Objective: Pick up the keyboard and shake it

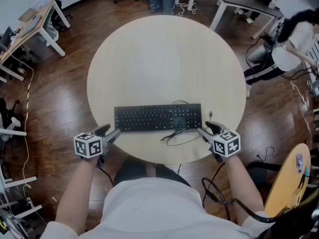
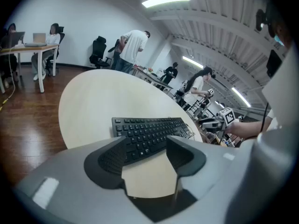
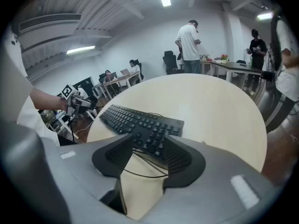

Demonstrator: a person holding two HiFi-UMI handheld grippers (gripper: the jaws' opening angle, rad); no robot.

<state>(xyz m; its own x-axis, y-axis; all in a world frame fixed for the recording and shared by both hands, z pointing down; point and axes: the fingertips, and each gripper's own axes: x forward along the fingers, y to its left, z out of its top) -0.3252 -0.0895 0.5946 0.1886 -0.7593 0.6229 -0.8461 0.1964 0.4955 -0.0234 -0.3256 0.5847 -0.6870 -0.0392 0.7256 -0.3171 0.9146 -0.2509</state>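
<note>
keyboard (image 1: 158, 117) lies flat on the round table (image 1: 164, 59), not yet lifted. left gripper (image 1: 112, 134) and right gripper (image 1: 202, 130) wait beside its near corners, jaws apart, empty. grasp, lift, shake remain.

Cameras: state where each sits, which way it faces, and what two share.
Head view: on the person's head, facing steeply down at keyboard and table; forearms, left tongs, right tongs show.
Left gripper view: on the left tongs, facing along the keyboard; open jaws show.
Right gripper view: on the right tongs, facing the other way; open jaws show.
All share the keyboard.
</note>
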